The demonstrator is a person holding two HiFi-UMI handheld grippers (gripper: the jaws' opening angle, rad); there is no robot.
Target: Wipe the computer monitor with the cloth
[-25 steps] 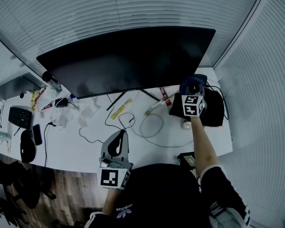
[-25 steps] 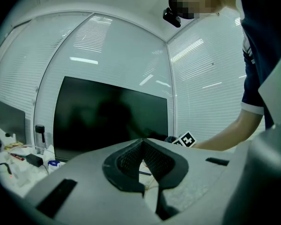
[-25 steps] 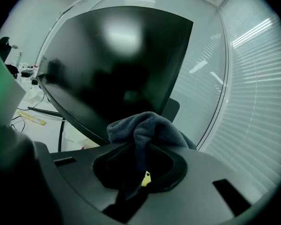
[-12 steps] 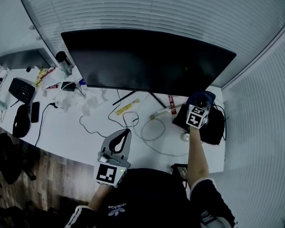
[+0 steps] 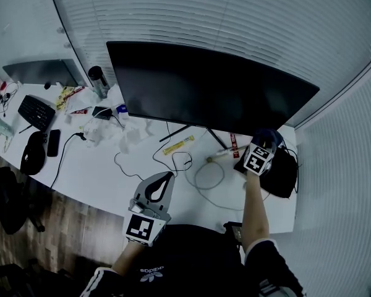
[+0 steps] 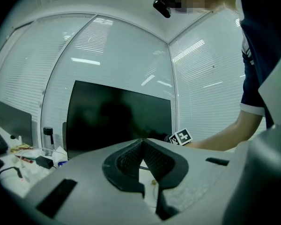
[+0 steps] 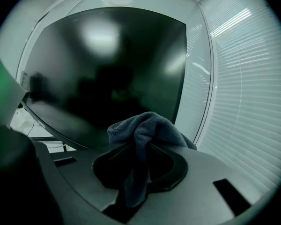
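Since wiping takes only one tool, I have the right claw (image 7: 140,150) pinching the bunched cloth (image 7: 147,125) just beside the lower right corner of the monitor (image 5: 210,91), while the left claw (image 6: 143,146), pressed together on nothing, hangs back over the tabletop (image 5: 99,169), out of the way.

From the head we look steeply down over the desk (image 5: 105,169), with the monitor (image 5: 210,94) along its far edge. Our left gripper view sits low by the front edge, facing the screen from well back. Our right gripper view faces it close, near its right end. All three share the monitor.
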